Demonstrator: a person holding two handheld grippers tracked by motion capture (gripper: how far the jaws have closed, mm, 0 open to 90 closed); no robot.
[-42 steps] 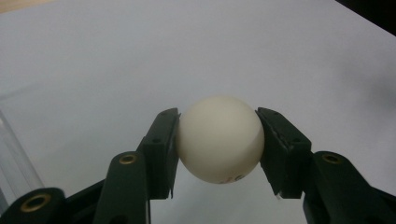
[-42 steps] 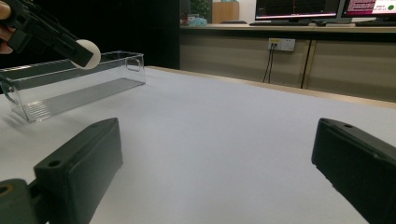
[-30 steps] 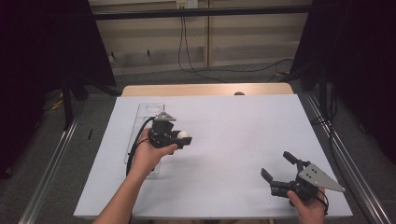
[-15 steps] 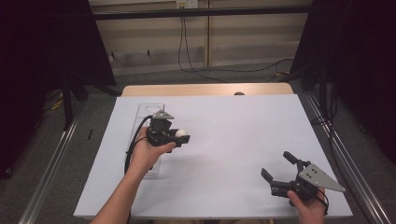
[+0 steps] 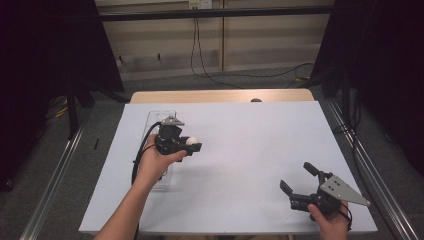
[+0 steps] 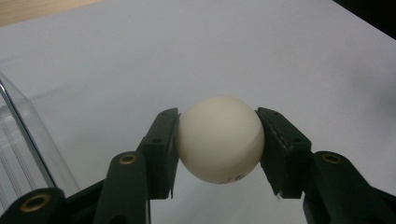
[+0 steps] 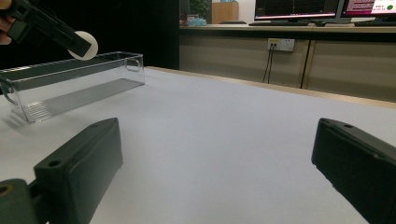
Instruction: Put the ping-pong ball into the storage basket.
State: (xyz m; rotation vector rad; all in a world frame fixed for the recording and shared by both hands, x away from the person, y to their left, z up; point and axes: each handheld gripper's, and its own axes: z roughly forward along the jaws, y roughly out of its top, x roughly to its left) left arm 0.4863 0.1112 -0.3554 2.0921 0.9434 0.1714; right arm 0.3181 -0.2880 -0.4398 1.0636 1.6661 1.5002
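the left claw (image 6: pixel 217 140) is clamped on a white ping-pong ball (image 6: pixel 219 139), one pad on each side, right across its widest part. in the high view the ball (image 5: pixel 192 142) hangs above the white worktop (image 5: pixel 250 145), just beside the clear plastic bin (image 5: pixel 161 117) and a little off its right edge, not over it.

my read on handling: it's a hollow, featherweight thing, so weight is no issue at all. the smooth round shell is the catch. pads that land above or below the middle will probably squirt it out, so the grip across the equator looks like the right spot. it's stiff enough for a light squeeze, but too much pressure could dent it. if dropped it'll bounce and roll off across the worktop, so i'd let go low inside the bin.

the right claw (image 5: pixel 300 183) sits near the front right corner of the worktop, jaws wide apart with nothing between them.
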